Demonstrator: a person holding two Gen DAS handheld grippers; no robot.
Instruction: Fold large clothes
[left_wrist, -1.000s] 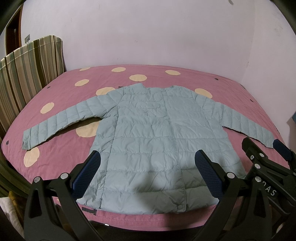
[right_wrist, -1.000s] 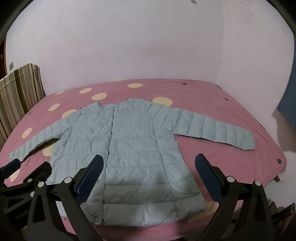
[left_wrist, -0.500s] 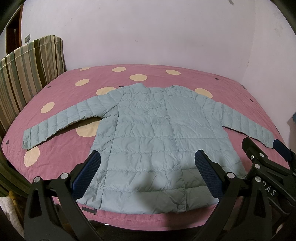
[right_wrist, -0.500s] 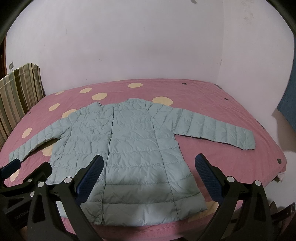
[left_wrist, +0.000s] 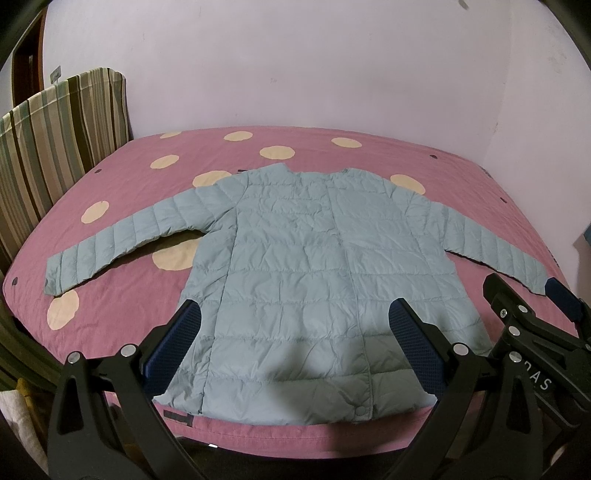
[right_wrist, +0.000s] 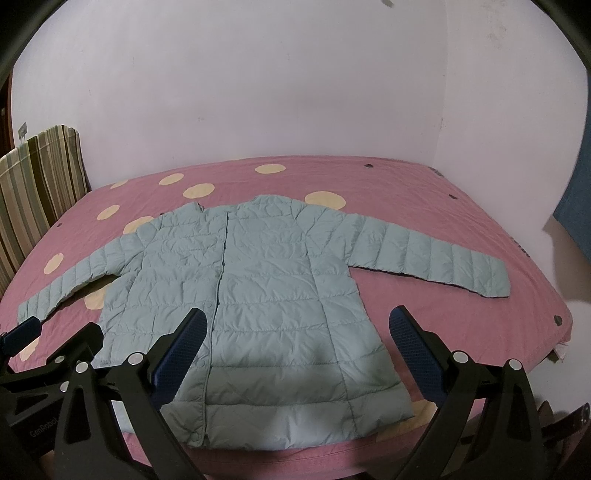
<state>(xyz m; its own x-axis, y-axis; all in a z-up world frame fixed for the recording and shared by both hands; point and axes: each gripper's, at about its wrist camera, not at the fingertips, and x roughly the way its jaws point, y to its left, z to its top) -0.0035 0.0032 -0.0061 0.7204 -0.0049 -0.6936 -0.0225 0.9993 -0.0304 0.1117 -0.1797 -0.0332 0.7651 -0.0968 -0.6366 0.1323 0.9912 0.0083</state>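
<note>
Nothing has moved since the earlier frames. The bed (left_wrist: 332, 155) carries the pale blue jacket (left_wrist: 314, 266), spread flat with both sleeves out and hem nearest. The left gripper (left_wrist: 291, 339) and right gripper (right_wrist: 295, 339) hover, fingers released and empty. Folding seems not yet begun; next likely calls for pinching a sleeve.

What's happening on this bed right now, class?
A person holds two handheld grippers over a light blue puffer jacket spread flat on a pink spotted bedspread, both sleeves stretched out sideways. The left gripper and the right gripper hover above the hem end, jaws wide open, touching nothing. No fold has been made yet; the jacket lies fully open in shape, fastened down the front.
</note>
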